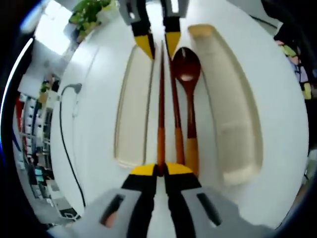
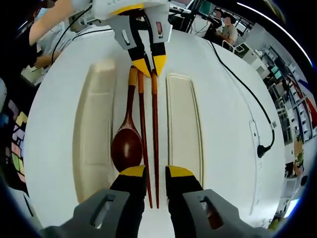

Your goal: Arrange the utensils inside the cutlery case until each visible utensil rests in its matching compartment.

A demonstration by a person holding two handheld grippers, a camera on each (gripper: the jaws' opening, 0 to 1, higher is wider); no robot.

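Chopsticks [image 1: 161, 114], 2 thin stiff wooden sticks, lie on the white worktop [image 1: 99, 99] beside the spoon [image 1: 187, 74], between the 2 case halves [image 1: 132, 109]. Light and slippery; both ends suit pinching. The left hand-held gripper [image 1: 161, 169] grips the handle ends, and the right hand-held gripper [image 2: 152, 172] straddles the tips, slightly apart.

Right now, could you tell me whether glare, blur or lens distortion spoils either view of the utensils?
Left gripper view: the spoon bowl carries a small glare spot, a bright patch at upper left is washed out, and the fisheye bows both case halves outward. Right gripper view: the chopsticks stay sharp, light is even with soft shadows, and the table edge curves strongly.
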